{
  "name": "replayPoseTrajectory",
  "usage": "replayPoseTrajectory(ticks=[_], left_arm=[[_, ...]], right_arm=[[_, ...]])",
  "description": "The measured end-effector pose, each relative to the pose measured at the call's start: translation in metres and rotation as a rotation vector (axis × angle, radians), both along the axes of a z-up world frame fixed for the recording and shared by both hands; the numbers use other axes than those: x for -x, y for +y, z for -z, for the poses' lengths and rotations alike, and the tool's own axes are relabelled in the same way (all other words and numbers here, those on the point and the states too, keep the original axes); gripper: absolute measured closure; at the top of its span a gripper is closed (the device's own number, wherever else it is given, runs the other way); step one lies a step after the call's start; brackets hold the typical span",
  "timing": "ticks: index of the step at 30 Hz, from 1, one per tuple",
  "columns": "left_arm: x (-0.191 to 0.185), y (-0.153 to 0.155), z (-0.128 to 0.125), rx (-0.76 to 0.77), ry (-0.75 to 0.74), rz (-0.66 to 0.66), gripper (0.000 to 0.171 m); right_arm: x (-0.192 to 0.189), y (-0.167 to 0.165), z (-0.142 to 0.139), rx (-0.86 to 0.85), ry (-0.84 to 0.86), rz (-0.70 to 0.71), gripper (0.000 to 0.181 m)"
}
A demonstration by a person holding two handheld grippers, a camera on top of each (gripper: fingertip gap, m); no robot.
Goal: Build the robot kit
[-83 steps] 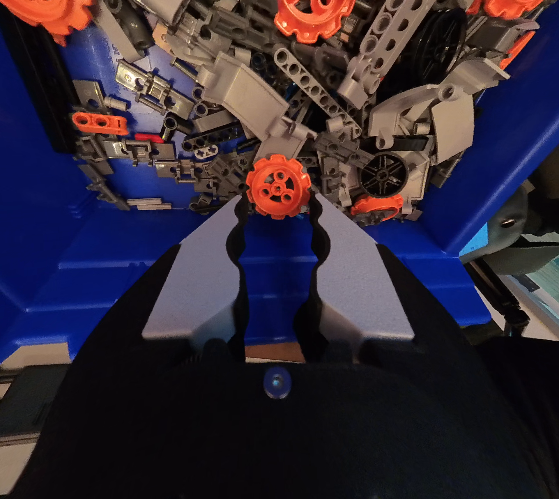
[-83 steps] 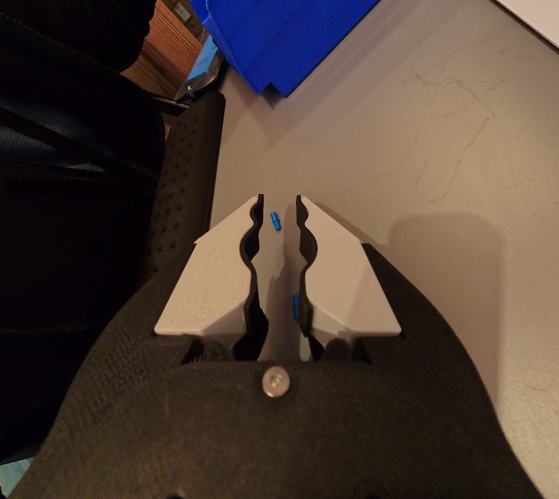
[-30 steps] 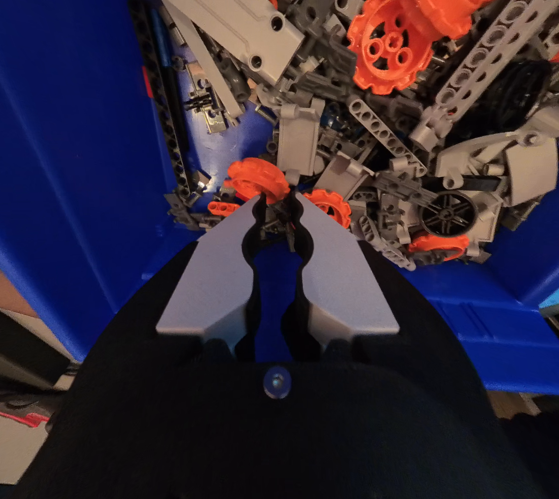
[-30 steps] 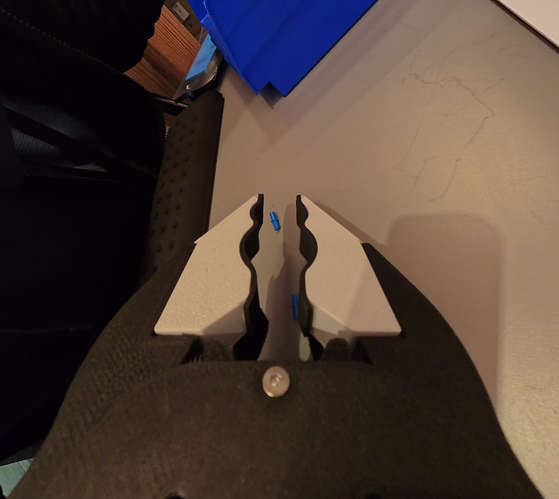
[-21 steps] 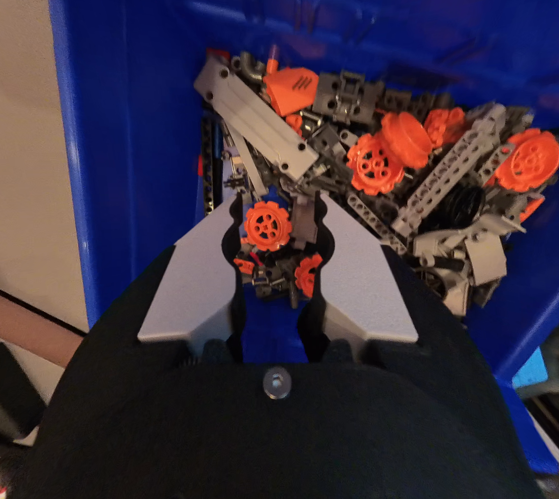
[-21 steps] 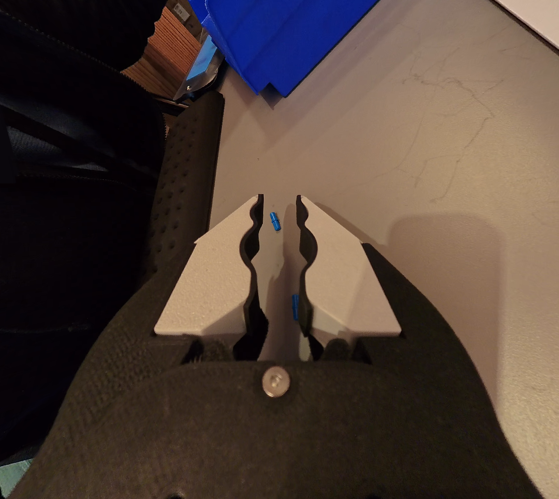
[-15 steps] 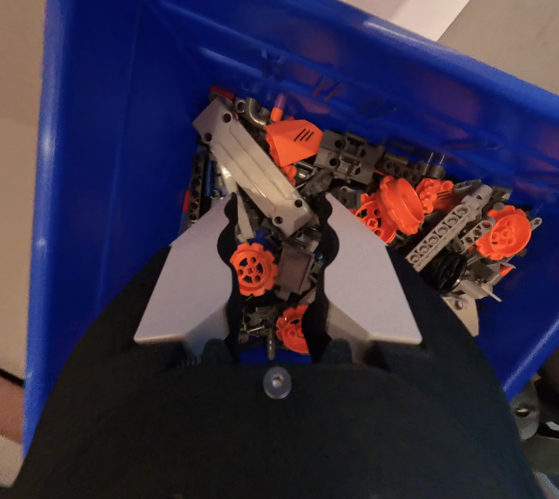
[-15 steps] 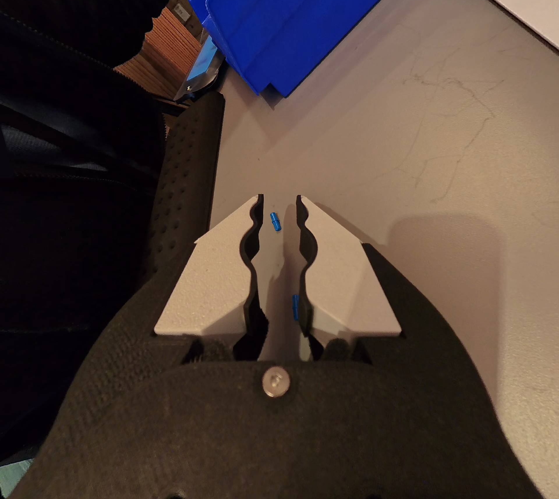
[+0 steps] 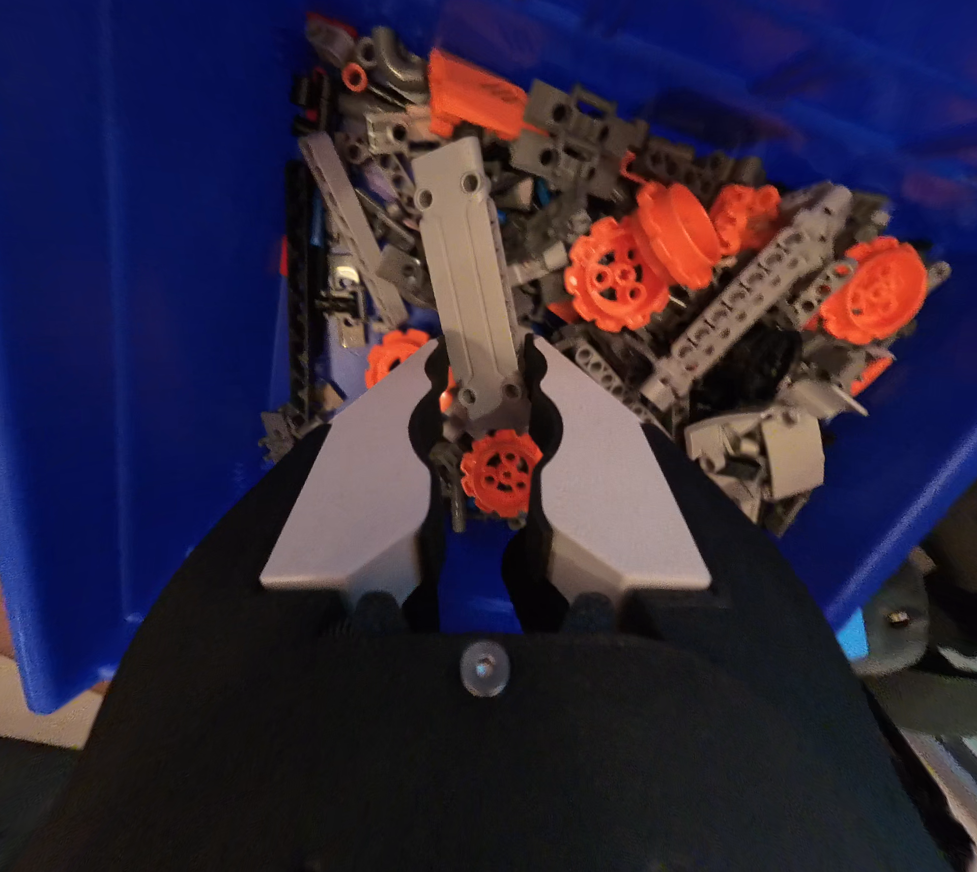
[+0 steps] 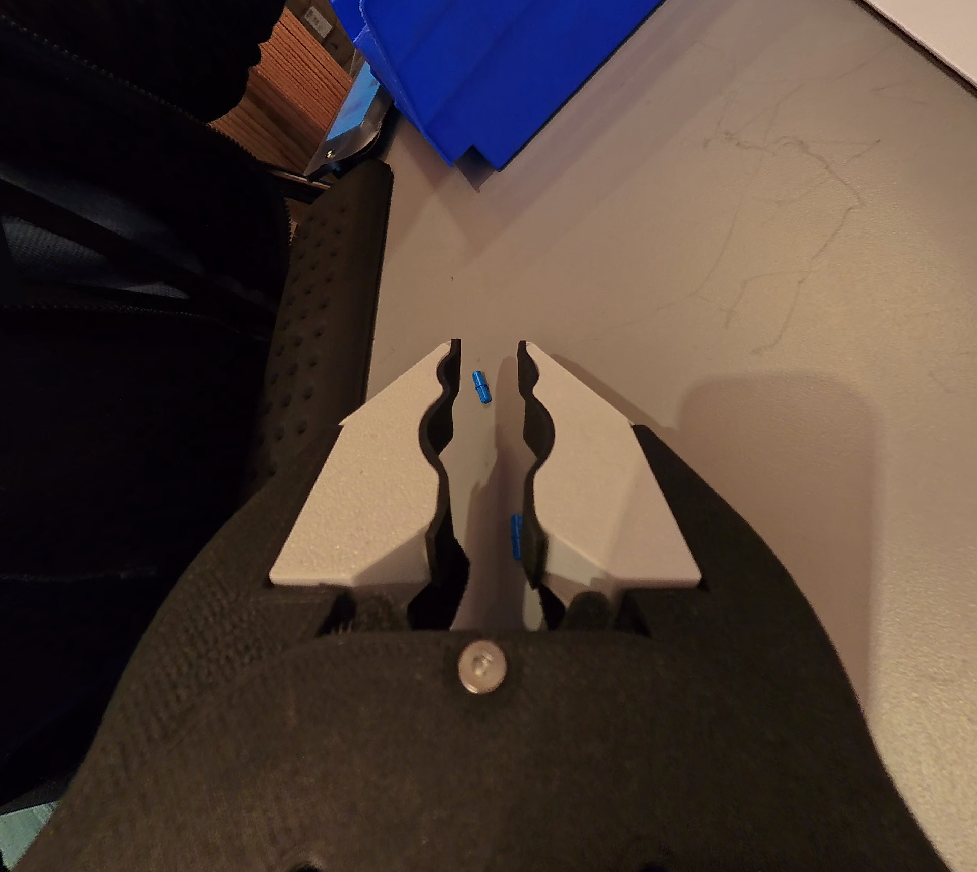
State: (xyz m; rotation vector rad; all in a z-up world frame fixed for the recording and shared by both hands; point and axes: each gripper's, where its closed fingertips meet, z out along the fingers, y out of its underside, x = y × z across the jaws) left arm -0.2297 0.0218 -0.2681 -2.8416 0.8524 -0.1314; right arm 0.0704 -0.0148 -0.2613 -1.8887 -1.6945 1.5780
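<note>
Only left tongs [image 9: 484,350] grip grey panel [image 9: 468,276]; right tongs [image 10: 487,343] empty.

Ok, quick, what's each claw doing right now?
Left claw: closed on the grey panel.
Right claw: open, holding nothing.

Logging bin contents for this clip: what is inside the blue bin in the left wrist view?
The blue bin holds a jumble of grey beams, a long grey panel, orange gear wheels and a black tyre. Pieces deeper in the pile are covered.
</note>
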Motion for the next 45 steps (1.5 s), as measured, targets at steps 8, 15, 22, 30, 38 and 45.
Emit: replayPoseTrajectory(ticks=[8, 15, 22, 30, 38, 45], left_arm=[[-0.005, -0.06, 0.0, 0.193, 0.019, 0.094, 0.144], [-0.002, -0.044, -0.015, 0.095, -0.015, 0.046, 0.128], [0.007, 0.021, -0.014, -0.117, 0.041, -0.019, 0.125], [0.017, 0.036, 0.021, -0.061, 0.112, -0.057, 0.138], [0.012, 0.027, 0.023, -0.056, 0.139, 0.01, 0.156], [0.007, -0.011, 0.006, 0.005, 0.135, 0.091, 0.157]], right_arm=[[0.0, 0.0, 0.0, 0.0, -0.002, 0.0, 0.162], [0.0, 0.0, 0.001, 0.0, -0.002, 0.001, 0.162], [0.0, 0.0, 0.0, -0.004, -0.002, 0.0, 0.162], [0.0, 0.0, 0.0, -0.001, 0.001, 0.0, 0.162], [0.0, 0.0, 0.0, -0.003, 0.0, 0.001, 0.162], [0.0, 0.0, 0.0, -0.001, -0.001, 0.001, 0.162]])
